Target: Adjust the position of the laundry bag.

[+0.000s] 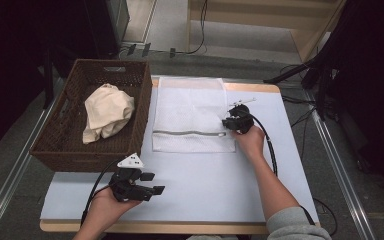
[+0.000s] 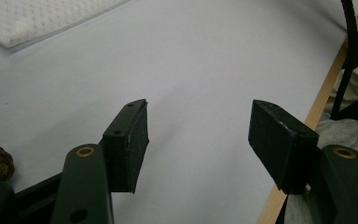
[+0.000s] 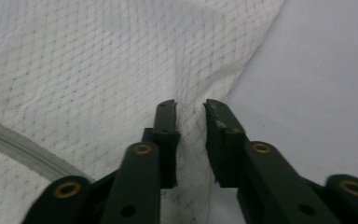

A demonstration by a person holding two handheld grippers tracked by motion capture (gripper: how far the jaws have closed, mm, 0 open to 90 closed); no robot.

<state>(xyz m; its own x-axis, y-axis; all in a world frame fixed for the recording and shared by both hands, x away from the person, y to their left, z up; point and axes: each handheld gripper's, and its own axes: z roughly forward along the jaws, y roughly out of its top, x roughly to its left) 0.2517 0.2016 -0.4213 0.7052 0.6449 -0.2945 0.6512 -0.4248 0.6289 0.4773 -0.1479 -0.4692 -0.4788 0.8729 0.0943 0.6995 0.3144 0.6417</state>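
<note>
A white mesh laundry bag (image 1: 190, 112) lies flat on the white table (image 1: 205, 185), its zipper (image 1: 187, 133) running along the near edge. My right gripper (image 1: 228, 122) sits at the bag's right edge beside the zipper's end. In the right gripper view the right gripper (image 3: 189, 109) pinches a raised fold of the mesh bag (image 3: 98, 70) between its jaws, with the zipper (image 3: 18, 144) off to the left. My left gripper (image 1: 155, 184) rests low over the table's near left part. Its jaws stand wide apart with nothing between them (image 2: 198, 140), and a corner of the bag (image 2: 37, 18) shows beyond.
A brown wicker basket (image 1: 80, 150) stands at the table's left with a crumpled cream cloth (image 1: 107, 111) inside. The wooden front edge of the table (image 2: 307, 126) runs close to the left gripper. Cables lie on the floor behind and to the right.
</note>
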